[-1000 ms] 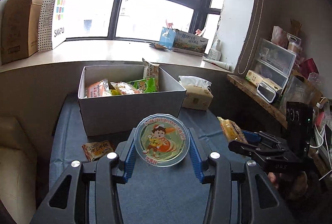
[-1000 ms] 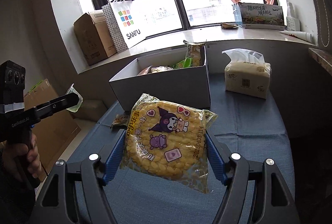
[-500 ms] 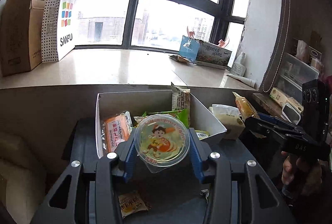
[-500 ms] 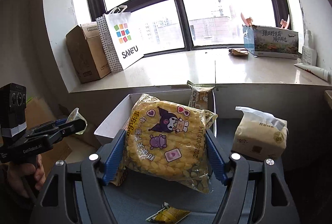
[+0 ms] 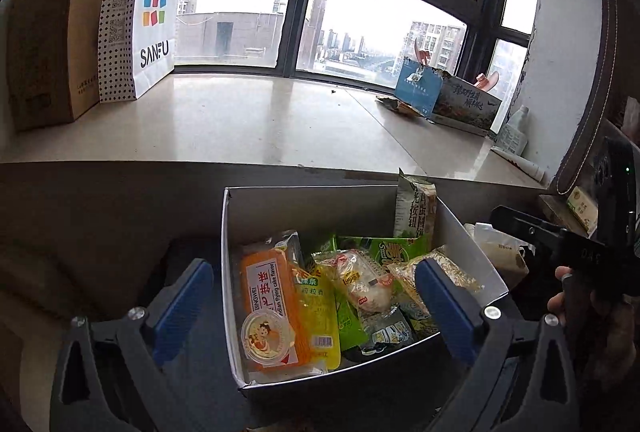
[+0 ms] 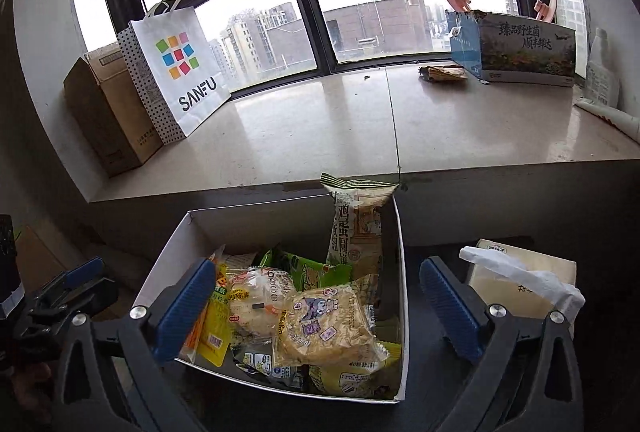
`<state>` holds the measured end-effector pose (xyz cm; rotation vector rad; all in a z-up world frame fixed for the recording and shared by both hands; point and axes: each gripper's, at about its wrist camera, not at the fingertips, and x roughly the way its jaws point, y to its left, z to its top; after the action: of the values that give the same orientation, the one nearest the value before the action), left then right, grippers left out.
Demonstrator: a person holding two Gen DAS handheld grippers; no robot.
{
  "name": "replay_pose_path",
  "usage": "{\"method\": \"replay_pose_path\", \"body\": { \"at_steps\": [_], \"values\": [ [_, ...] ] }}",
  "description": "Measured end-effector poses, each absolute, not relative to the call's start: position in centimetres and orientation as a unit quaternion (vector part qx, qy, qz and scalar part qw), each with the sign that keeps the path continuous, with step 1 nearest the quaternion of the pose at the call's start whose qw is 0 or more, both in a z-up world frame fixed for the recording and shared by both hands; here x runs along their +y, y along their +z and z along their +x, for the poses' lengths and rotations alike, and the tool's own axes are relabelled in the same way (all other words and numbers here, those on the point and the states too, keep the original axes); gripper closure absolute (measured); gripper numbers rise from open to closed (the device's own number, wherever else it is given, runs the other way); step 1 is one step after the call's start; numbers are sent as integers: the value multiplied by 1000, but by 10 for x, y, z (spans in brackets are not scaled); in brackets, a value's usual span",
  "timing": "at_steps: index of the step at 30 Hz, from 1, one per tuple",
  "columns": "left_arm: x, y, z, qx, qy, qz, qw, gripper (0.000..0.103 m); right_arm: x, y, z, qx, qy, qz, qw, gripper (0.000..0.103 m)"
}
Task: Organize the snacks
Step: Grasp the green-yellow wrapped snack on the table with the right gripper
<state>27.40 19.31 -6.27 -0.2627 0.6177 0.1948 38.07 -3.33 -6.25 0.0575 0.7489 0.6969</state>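
Left wrist: round glossy jelly cup (image 5: 266, 338)

Black claw (image 5: 310, 308), ribbed blue pads (image 5: 180, 306)

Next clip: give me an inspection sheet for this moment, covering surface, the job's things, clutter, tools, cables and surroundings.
Surface: dark cloth-covered table below a pale window ledge.
Job's things: white box full of snack packets; round jelly cup lies on the orange cake packet; yellow corn snack bag lies on top of the other packets.
Clutter: tissue pack beside the box.
Tools: left tool and right tool both over the box, jaws opening, nothing gripped.
Cables: nothing seen.
Surroundings: SANFU paper bag, cardboard carton and printed box on the ledge; city outside.
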Motion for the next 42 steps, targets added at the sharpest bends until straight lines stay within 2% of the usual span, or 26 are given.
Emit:
{"method": "replay_pose_path", "body": {
  "at_steps": [7,13,19,28,42],
  "values": [
    [177,-51,234,287,85,-105,948,0,-49,-59,350,341,344,22,874,0],
    [144,-29,177,258,58,-65,962,0,-69,-47,289,293,391,0,873,0],
    [113,-24,122,242,41,-70,967,0,-90,-38,232,266,401,-23,876,0],
    [78,-56,66,243,18,-129,961,0,-126,-56,165,282,360,-50,888,0],
    [53,-62,37,243,10,-125,962,0,-177,-95,120,327,334,-14,884,0]
  ]
}}
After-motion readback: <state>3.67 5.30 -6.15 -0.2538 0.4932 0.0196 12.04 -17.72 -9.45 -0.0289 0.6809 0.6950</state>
